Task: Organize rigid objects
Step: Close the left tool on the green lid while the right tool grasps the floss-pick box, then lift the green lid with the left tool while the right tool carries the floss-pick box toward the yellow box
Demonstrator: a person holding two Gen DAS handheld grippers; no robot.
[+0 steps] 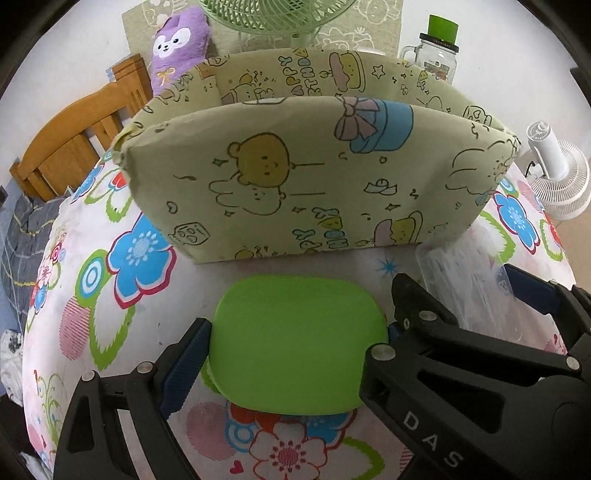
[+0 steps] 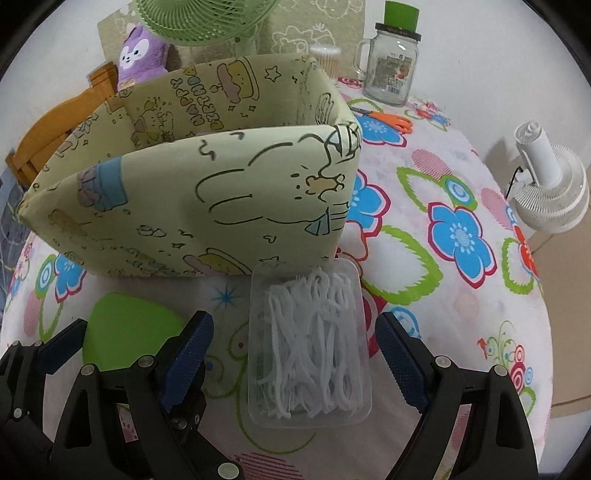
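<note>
A bright green box (image 1: 295,339) with rounded corners lies on the flowered tablecloth, in front of a fabric storage bin (image 1: 314,177) printed with cartoon bears. My left gripper (image 1: 295,328) is open and straddles the green box, with its blue pads close against both sides. To its right lies a clear plastic box of white floss picks (image 2: 310,354), its far end touching the bin (image 2: 207,199). My right gripper (image 2: 295,336) is open around that clear box, with cloth showing in the gap on each side. The green box (image 2: 129,328) and the left gripper's fingers also show at the left of the right wrist view.
Behind the bin are a green fan (image 1: 277,14), a purple plush toy (image 1: 177,48), a glass jar with a green lid (image 2: 391,62), a cotton-swab tub (image 2: 325,55) and orange scissors (image 2: 391,120). A white fan (image 2: 546,184) is at the right, a wooden chair (image 1: 77,140) at the left.
</note>
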